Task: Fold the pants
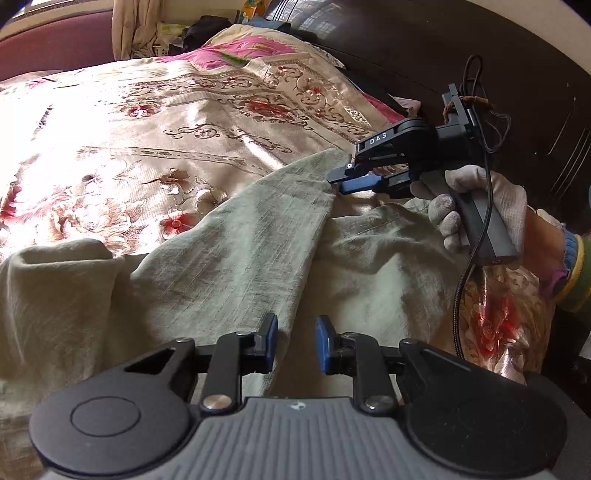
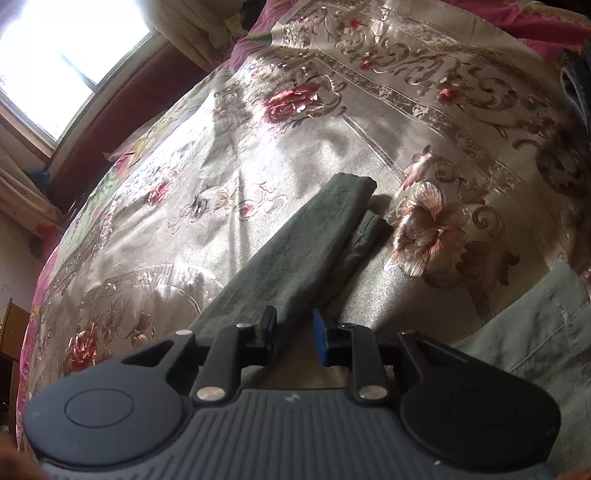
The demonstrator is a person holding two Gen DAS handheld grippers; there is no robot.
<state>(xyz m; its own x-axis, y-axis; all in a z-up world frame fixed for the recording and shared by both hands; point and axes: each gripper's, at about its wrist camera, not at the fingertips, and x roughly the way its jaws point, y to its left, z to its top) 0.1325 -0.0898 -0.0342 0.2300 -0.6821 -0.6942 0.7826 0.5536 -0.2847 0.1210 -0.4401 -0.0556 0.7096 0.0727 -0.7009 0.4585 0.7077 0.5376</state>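
Note:
The pale green pants lie on a flowered satin bedspread. My left gripper is open just above the cloth, with a fold ridge running between its blue pads. My right gripper, held by a gloved hand, touches a raised fold edge at the right; its jaws look nearly shut there. In the right wrist view my right gripper has a gap between its pads, and two pant legs stretch away from it across the bedspread. More of the pants lies at the lower right.
A dark wooden headboard stands at the right. Pillows and clutter lie at the bed's far end. A bright window and a maroon wall strip are at the left in the right wrist view.

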